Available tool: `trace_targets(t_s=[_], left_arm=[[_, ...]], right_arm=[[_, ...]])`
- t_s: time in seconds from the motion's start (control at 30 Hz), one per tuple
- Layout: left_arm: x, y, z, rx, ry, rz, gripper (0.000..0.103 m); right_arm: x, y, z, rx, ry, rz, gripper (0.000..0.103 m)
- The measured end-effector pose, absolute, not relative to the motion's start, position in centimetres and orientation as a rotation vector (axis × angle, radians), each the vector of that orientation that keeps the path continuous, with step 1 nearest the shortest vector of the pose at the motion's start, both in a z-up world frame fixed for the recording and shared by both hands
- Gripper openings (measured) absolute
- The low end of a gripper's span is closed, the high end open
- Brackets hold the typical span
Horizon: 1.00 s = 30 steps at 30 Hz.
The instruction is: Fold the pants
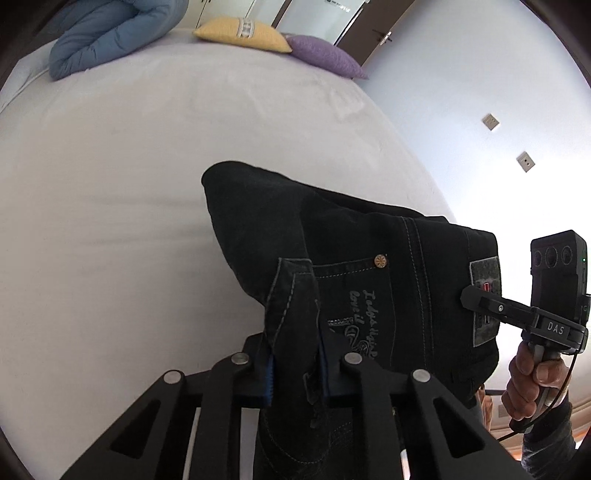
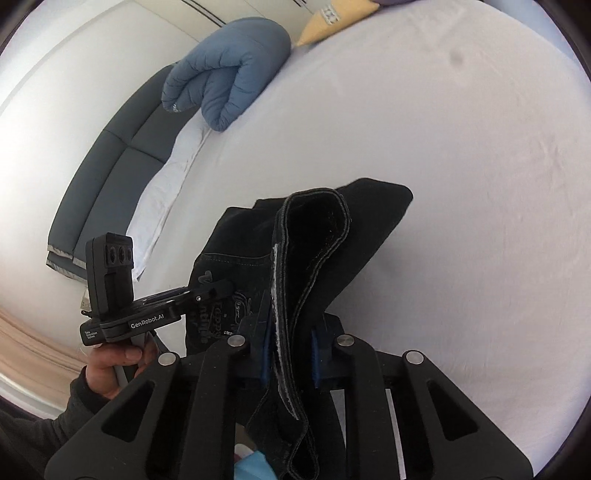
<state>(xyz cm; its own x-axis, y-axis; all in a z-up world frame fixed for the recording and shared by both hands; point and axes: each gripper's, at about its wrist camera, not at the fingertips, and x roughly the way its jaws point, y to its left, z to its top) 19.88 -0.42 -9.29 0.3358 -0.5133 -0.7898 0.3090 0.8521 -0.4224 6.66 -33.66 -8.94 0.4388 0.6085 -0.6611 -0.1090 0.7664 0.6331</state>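
Observation:
Black denim pants point(image 1: 351, 229) hang bunched between my two grippers above the white bed point(image 1: 110, 184). In the left wrist view my left gripper point(image 1: 295, 373) is shut on a stitched fold of the denim beside the back pocket. The right gripper point(image 1: 471, 297) comes in from the right, pinching the waistband at the grey label patch. In the right wrist view my right gripper point(image 2: 290, 354) is shut on a thick doubled edge of the pants point(image 2: 369, 210). The left gripper point(image 2: 221, 286) grips the cloth at the left, with a hand below it.
A rolled blue duvet point(image 1: 110, 33), a yellow pillow point(image 1: 243, 33) and a purple pillow point(image 1: 325, 55) lie at the bed's far end. A dark padded panel point(image 2: 110, 166) runs along one side of the bed. A white wall with two sockets point(image 1: 491, 121) stands to the right.

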Motion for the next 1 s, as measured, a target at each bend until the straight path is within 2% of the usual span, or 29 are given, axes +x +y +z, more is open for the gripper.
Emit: trace_targets(t_s=[0.2,0.37,0.43,0.47,0.53,0.57,0.6,0.67,0.73,0.83,0.93,1.0], left_arm=[[28.1,-4.5,-7.4,-0.163,1.044,-0.576,0.018],[34.0,-7.9,-13.1,-0.138,1.129,-0.576,0.021],[34.6,-8.7,-16.0,-0.131,1.164,-0.52,0.042],[34.8,-8.8,-17.2,-0.137,1.169,-0.488,0.058],[34.2,-8.4,-17.9,-0.208,1.151,-0.481,0.064],[33.8,-8.1,-17.5,-0.223,1.139,-0.476,0.074],[33.3,-7.9,-16.9,-0.215,1.118,-0.463,0.086],[31.3,-7.0,-14.3,-0.175,0.999,-0.423,0.092],[28.8,-6.3,-11.1,-0.13,0.867,-0.382,0.102],[24.9,-5.7,-5.5,-0.068,0.621,-0.311,0.103],[20.8,-5.8,0.0,-0.006,0.392,-0.211,0.103],[17.5,-6.0,3.4,0.045,0.273,-0.147,0.103]], right_arm=[[15.4,-40.2,-8.5,0.634,1.01,0.437,0.015],[19.5,-44.0,-13.9,0.65,1.089,0.327,0.016],[19.6,-45.5,-17.4,0.673,1.145,0.251,0.019],[19.2,-46.6,-19.3,0.725,1.163,0.219,0.028],[18.0,-48.2,-20.6,0.87,1.096,0.262,0.04],[17.3,-48.6,-20.2,0.868,1.072,0.249,0.05],[16.2,-49.0,-19.2,0.831,1.039,0.213,0.059],[14.0,-49.4,-16.6,0.73,0.946,0.141,0.073],[11.8,-49.1,-13.2,0.638,0.844,0.096,0.073],[8.6,-47.4,-6.9,0.464,0.685,0.022,0.074],[4.7,-44.3,0.8,0.261,0.446,-0.043,0.08],[1.3,-42.5,4.9,0.161,0.281,-0.076,0.098]])
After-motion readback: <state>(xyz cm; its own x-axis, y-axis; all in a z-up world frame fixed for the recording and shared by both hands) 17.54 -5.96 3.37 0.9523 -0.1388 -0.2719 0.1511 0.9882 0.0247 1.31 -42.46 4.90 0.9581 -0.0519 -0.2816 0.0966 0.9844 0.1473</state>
